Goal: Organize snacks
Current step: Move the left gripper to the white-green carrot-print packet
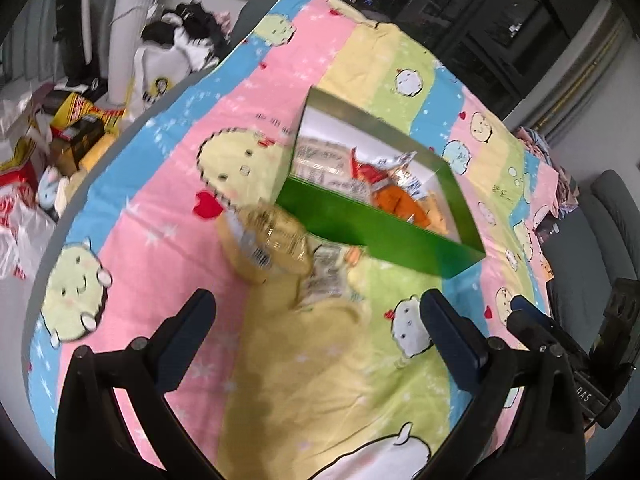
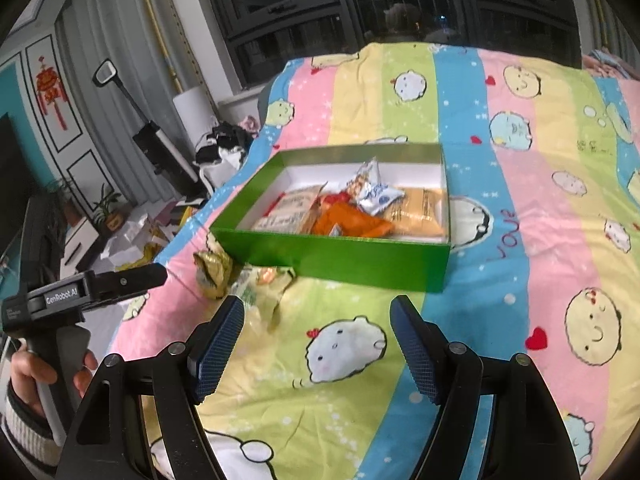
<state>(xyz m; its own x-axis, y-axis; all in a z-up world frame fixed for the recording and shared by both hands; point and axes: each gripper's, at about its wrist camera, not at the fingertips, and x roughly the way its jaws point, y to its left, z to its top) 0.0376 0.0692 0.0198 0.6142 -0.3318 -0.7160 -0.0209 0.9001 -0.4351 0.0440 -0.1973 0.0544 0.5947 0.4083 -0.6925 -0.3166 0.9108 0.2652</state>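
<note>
A green box [image 1: 376,236] [image 2: 332,252] with a white inside lies on the cartoon bedspread. It holds several snack packets, among them an orange one [image 2: 348,224] [image 1: 396,200] and a white-blue one [image 2: 376,196]. A gold wrapped snack [image 1: 276,236] [image 2: 212,272] and a clear flat packet [image 1: 326,276] [image 2: 256,284] lie on the bedspread just outside the box's near wall. My left gripper [image 1: 316,320] is open and empty, a little short of these loose snacks; it also shows in the right wrist view [image 2: 156,274]. My right gripper [image 2: 316,320] is open and empty, in front of the box.
The bedspread [image 2: 520,240] covers a bed. Left of the bed the floor holds bags, boxes and packaging [image 1: 60,140] [image 2: 132,236]. Dark windows [image 2: 360,4] stand behind the bed. A grey seat [image 1: 616,216] is at the right.
</note>
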